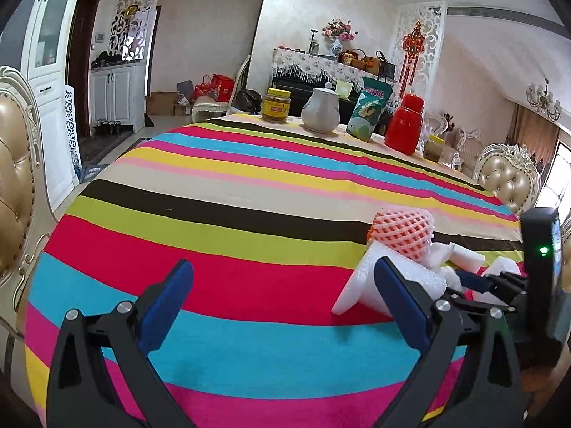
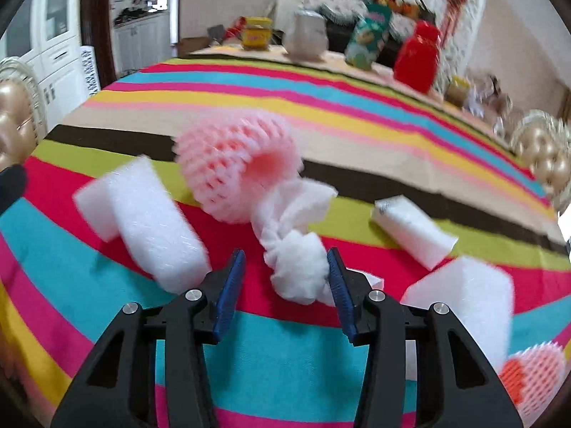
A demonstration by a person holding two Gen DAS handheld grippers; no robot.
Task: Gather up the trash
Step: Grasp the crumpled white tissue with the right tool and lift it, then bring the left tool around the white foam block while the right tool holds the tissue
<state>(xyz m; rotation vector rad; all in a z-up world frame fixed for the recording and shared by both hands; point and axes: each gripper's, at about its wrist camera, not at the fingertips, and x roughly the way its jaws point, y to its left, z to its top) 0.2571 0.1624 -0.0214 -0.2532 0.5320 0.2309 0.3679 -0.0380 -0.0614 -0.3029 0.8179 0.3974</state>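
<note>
On the striped tablecloth (image 2: pixel 249 349), the right tool (image 2: pixel 286 278) stands spread around a crumpled tissue (image 2: pixel 298 271).

Bright, even daylight fills both views; the window (image 1: pixel 560 185) at the right edge glares white. Fisheye bending curves the desk (image 1: pixel 249 185). The right wrist view is smeared by motion blur; the left is sharp.

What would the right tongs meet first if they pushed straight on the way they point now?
Most likely the crumpled white tissue, already lying between the pads of the right tongs and against the right-hand one. Beyond it sits the pink foam net, though depth is hard to judge through the blur.
</note>
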